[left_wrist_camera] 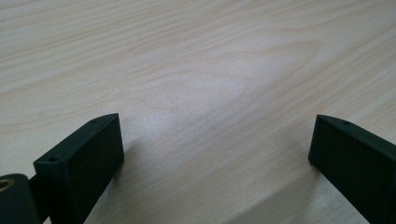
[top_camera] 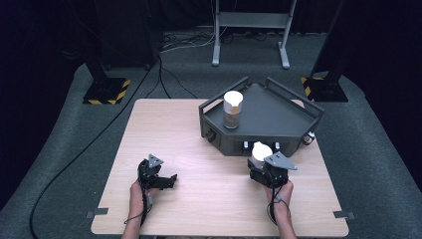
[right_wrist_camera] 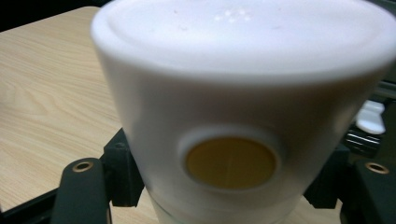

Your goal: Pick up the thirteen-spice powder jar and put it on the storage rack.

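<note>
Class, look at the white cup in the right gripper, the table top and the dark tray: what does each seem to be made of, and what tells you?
White cup: probably plastic, smooth with a soft sheen and a moulded rim.
Table top: pale wood or wood-look laminate, matt, with visible grain lines.
Dark tray: likely painted metal or hard plastic; flat grey panels and rail edges leave it open.

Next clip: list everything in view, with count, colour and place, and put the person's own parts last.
white container: 1, white with a yellow-brown round spot, clamped in the right gripper at the table's right
jar: 1, white top, brownish fill, upright on the tray's left part
tray: 1, dark grey, railed, table's far right
table: 1, light wood
floor stand: 1, grey, behind the table
left gripper: 1, black, open, near left
right gripper: 1, black, shut on the container
</note>
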`<action>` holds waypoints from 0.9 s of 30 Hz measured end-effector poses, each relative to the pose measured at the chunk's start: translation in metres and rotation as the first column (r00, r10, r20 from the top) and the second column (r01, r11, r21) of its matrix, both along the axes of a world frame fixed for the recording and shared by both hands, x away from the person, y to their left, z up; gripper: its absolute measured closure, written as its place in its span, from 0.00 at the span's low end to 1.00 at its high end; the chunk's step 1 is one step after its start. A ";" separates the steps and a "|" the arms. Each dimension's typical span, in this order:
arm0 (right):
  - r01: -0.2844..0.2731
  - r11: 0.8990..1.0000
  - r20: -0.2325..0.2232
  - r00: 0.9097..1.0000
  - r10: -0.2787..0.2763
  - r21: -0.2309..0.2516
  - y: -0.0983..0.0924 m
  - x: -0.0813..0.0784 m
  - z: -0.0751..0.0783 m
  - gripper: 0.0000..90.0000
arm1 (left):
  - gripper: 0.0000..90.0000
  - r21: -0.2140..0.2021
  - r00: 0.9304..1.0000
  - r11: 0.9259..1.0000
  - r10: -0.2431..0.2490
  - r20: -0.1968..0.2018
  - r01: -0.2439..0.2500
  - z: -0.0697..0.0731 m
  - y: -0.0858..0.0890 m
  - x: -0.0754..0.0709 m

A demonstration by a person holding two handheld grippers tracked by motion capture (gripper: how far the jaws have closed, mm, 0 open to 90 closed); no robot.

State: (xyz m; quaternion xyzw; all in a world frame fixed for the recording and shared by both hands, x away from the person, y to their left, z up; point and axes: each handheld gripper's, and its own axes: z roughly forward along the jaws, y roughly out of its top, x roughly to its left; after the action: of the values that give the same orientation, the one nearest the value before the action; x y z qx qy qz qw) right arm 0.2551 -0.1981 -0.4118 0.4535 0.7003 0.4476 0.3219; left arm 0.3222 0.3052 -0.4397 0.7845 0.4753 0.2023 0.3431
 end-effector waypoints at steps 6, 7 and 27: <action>0.009 1.000 -0.002 1.000 -0.009 0.003 -0.006 -0.004 0.005 0.33 | 0.03 0.000 1.000 1.000 0.000 0.000 0.000 0.000 0.000 0.000; 0.010 1.000 -0.001 1.000 -0.010 0.000 -0.007 -0.005 0.005 0.33 | 0.03 0.000 1.000 1.000 0.000 0.000 0.000 0.000 0.000 0.000; 0.061 0.998 0.016 0.998 -0.061 -0.013 -0.028 -0.016 0.022 0.33 | 0.03 0.001 1.000 1.000 0.001 0.001 -0.001 0.000 0.000 0.000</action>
State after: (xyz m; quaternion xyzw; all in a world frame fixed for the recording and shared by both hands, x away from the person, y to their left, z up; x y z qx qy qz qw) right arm 0.2390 -0.2258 -0.3900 0.4691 0.6866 0.4364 0.3437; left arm 0.3221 0.3048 -0.4397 0.7845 0.4753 0.2030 0.3427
